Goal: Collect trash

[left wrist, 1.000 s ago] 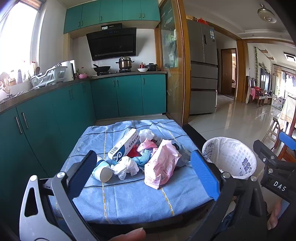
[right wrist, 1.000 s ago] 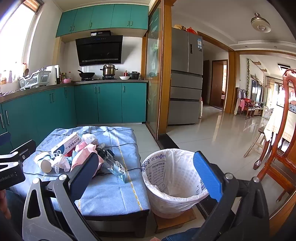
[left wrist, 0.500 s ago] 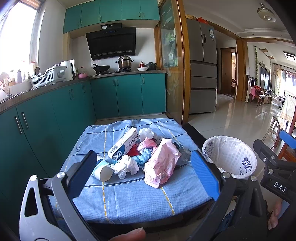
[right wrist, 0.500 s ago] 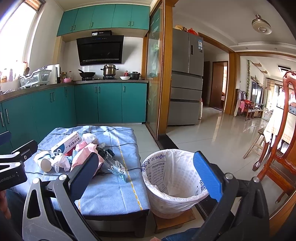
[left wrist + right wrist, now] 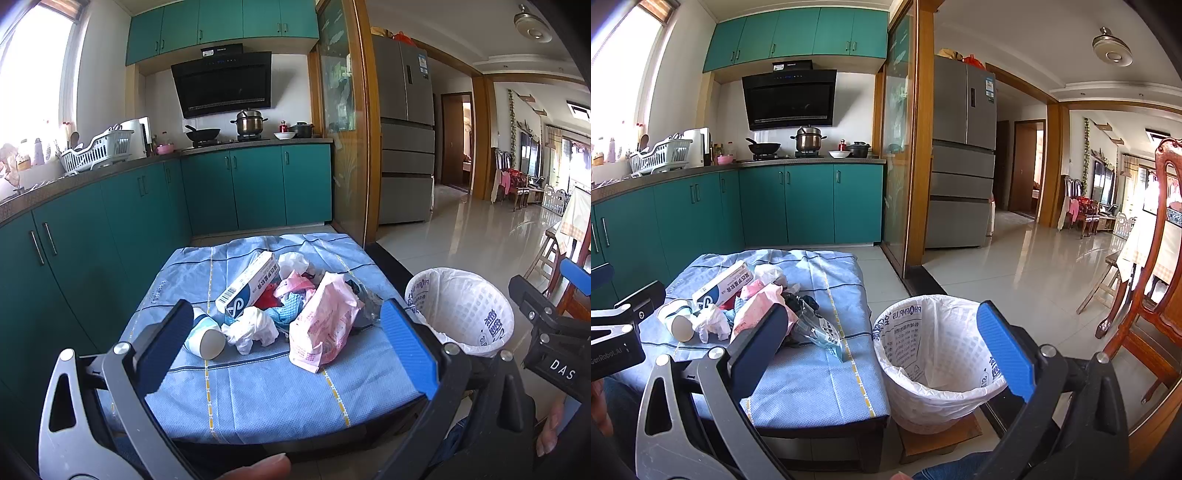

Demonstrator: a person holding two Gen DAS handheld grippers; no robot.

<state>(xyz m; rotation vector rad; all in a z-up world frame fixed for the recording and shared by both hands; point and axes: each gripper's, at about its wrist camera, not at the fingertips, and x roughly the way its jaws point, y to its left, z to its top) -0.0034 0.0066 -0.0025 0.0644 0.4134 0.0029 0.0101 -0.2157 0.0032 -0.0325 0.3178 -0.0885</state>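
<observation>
A heap of trash lies on a low table with a blue cloth (image 5: 258, 391): a white and blue box (image 5: 249, 284), a paper cup (image 5: 205, 334) on its side, crumpled white tissue (image 5: 251, 328), a pink plastic bag (image 5: 325, 325) and a clear wrapper (image 5: 820, 328). A waste bin (image 5: 934, 362) lined with a white bag stands on the floor right of the table. My left gripper (image 5: 286, 347) is open and empty in front of the heap. My right gripper (image 5: 882, 350) is open and empty, held before the bin.
Teal kitchen cabinets (image 5: 110, 229) run along the left and back. A wooden chair (image 5: 1152, 277) stands at the right. A glass door with a wooden frame (image 5: 908, 166) and a fridge (image 5: 964, 155) are behind the bin. Tiled floor stretches to the right.
</observation>
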